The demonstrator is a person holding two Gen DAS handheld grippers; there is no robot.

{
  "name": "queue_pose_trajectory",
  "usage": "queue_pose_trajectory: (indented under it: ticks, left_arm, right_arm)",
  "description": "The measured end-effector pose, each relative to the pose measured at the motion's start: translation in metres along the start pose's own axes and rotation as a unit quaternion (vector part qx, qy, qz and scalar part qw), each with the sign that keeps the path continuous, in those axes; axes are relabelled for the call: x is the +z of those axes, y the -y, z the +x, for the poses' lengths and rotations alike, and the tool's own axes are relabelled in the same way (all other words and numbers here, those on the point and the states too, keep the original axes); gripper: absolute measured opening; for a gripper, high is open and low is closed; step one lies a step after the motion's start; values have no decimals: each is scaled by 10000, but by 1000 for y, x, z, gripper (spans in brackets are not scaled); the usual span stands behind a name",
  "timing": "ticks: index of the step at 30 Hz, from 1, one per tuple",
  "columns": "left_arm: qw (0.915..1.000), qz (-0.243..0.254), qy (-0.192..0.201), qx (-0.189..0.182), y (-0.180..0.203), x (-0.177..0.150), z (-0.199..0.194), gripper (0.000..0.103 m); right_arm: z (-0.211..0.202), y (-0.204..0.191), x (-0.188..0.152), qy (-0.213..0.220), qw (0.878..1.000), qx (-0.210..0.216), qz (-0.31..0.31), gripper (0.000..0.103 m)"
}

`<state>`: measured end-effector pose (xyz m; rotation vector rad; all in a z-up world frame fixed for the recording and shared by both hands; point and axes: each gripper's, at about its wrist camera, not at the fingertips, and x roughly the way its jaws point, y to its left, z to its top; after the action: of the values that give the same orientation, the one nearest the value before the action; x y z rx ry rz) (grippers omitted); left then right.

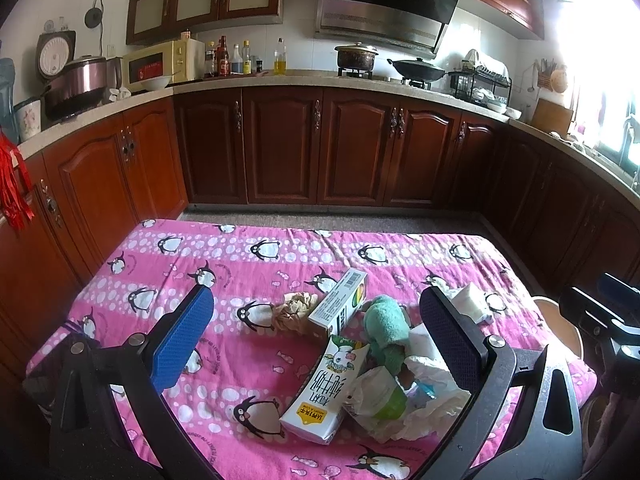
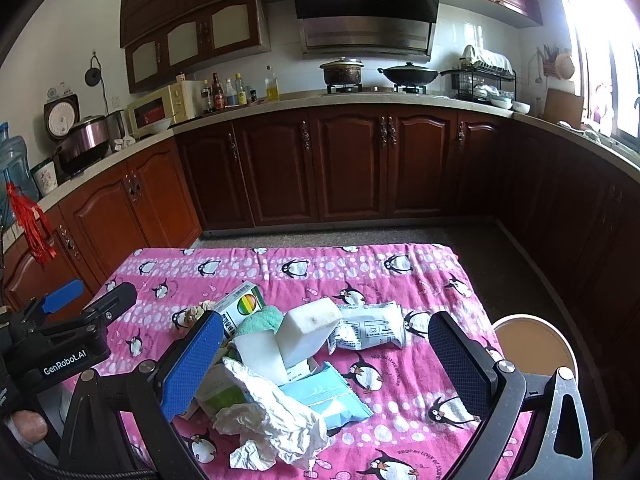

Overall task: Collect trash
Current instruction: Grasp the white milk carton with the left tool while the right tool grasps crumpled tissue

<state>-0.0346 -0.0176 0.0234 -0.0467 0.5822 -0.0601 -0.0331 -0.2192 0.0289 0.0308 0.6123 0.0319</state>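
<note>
bench [image 2: 400, 280] under pink penguin cloth, trash heaped near its front middle. count: two cartons, one milk carton [image 1: 320, 392] lying flat, one small box [image 1: 340, 300] tilted behind it; one teal cloth [image 1: 386, 326]; one white foam block [image 2: 306, 330]; one printed wrapper [image 2: 370, 330]; one blue packet [image 2: 332, 398]; crumpled white paper [image 2: 276, 420]; one brown wad [image 1: 292, 312]. left claw [image 1: 316, 344] wide, empty, above the heap. right claw [image 2: 324, 364] wide, empty, straddling it.
</note>
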Motion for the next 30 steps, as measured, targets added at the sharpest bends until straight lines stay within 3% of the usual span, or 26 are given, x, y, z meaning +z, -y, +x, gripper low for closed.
queue_pose_trajectory:
  ticks: [8,14,22,27,30]
  left_arm:
    - [9998,98,-175,-49,-12,2,5,102]
    - [9967,112,-693,-418,-32,-5,18,102]
    - [9836,13,-1608,-815,-38,-35,51,102]
    - [9734,307,-2042,-991,-33,-47,66,102]
    - [9680,537,-2227,-1025,-30,-53,74,102]
  right_arm:
    - [6,9,-3,-206,9997,155,-5,101]
    - [18,19,-11,-583,9972,470,55,101]
    - [40,27,-27,-1204,9894,815,33,101]
    - [49,16,-39,-1545,9803,1210,-229,101]
    - [59,8,-49,-1726,9768,1210,-388,90]
